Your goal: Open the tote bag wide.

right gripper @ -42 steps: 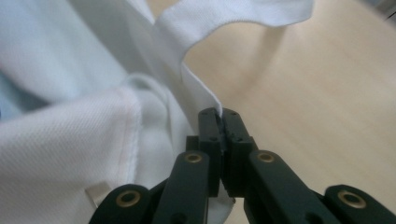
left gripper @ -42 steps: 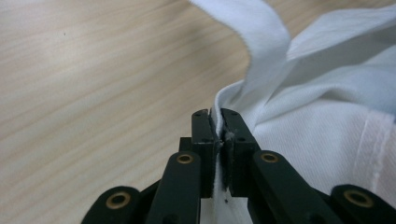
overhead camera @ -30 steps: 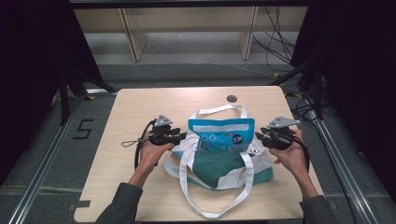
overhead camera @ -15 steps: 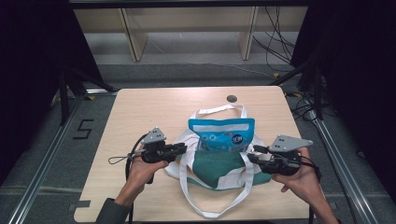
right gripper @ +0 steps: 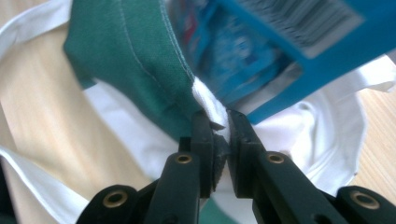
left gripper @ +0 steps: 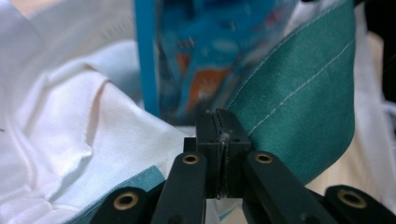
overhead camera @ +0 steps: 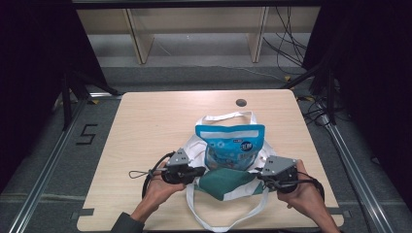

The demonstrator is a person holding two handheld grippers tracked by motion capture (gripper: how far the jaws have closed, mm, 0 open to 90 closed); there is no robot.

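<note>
Insp. note. Tote bag [overhead camera: 224,182], white w/ green hem, lies on the worktop [overhead camera: 145,126] toward the near edge, centre-right. Blue snack pouch [overhead camera: 230,145] sits partly in the bag mouth, most of it sticking out toward the far edge. White handles: one loop beyond the pouch, one [overhead camera: 228,218] trailing to the near edge.

Left claw [overhead camera: 200,171]: jaws have just been closing; in left gripper view they are pressed together [left gripper: 218,135] at the bag's left mouth edge, where green hem [left gripper: 299,93] meets white cloth. A thin fold seems caught betw. the pads, but can't confirm how much.

Right claw [overhead camera: 260,176]: jaws also just closing; right gripper view shows them pinching a bunch of white fabric [right gripper: 210,109] at the hem's end, right mouth corner. Small gap remains lower down betw. the jaws.

Key relation: pouch's long axis runs near-to-far, lying betw. the two claws and just beyond both; each claw is on its own side of the mouth, about equally near. Judgement: next move is drawing the mouth over the pouch toward the far edge, both sides together.

Hidden/unclear: pouch's lower end inside the bag; print blurred in both gripper views; depth of left grip. Risk: left hold slips, bag skews.
</note>
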